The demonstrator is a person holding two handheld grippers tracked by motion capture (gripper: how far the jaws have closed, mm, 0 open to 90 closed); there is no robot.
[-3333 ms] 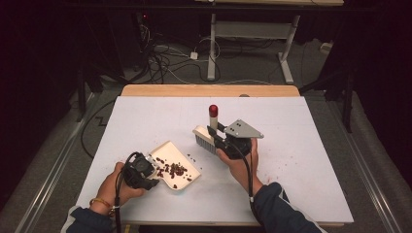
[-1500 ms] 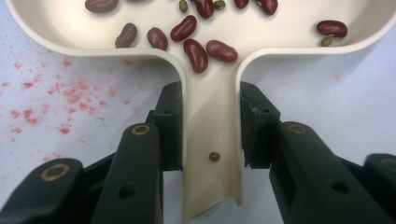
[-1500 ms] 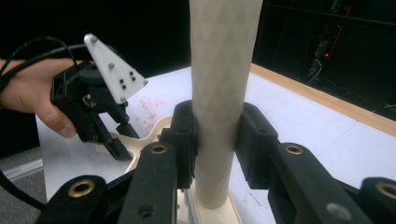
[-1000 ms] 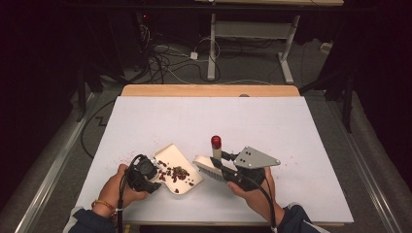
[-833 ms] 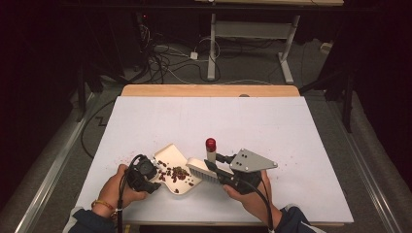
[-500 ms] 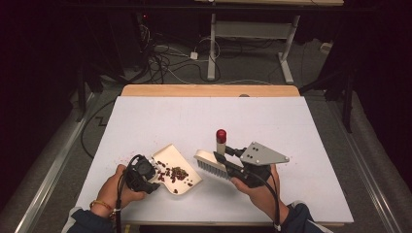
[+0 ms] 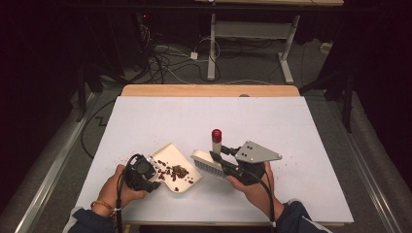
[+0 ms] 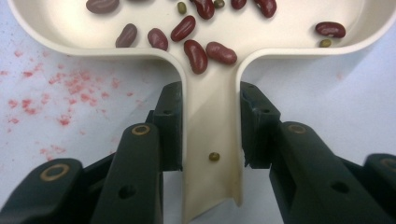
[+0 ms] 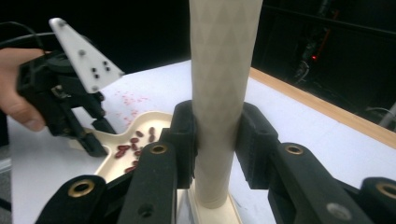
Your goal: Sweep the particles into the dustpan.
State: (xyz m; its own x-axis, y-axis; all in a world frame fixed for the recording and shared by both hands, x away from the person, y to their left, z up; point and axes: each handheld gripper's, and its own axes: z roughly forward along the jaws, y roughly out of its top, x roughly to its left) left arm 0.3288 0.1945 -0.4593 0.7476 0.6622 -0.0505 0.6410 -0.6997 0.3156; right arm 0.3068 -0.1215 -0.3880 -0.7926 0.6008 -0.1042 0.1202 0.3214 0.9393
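High view: the left gripper (image 7: 145, 171) sits in the lower left of the frame, held in the person's left hand (image 7: 119, 187), and its fingers are clamped on the handle of a cream dustpan (image 7: 176, 165) that lies on the white counter (image 7: 204, 116) near the lower middle. Red beans (image 7: 176, 171) lie scattered inside the pan. Just right of the pan, the right gripper (image 7: 224, 162) grips the upright handle of a cream hand brush (image 7: 208, 162), whose red cap (image 7: 216, 134) stands at the middle of the frame. The brush head rests beside the pan's open edge; whether the two touch is hard to tell from this height. A grey three-cornered plate (image 7: 257, 152) rides on top of the right gripper.

Left gripper view: the two black fingers (image 8: 170, 123) press against either side of the dustpan's channel-shaped handle (image 8: 212, 140) at the centre of the frame. A small green bean (image 8: 214, 157) lies in the handle, and red beans fill the pan's bowl along the top. Red flecks (image 8: 51, 93) dot the counter at the left.

Right gripper view: the fingers (image 9: 184, 140) close on the pale brush handle (image 9: 219, 93), which rises straight up the middle. In the left of the frame the other gripper holds the dustpan with beans in it.
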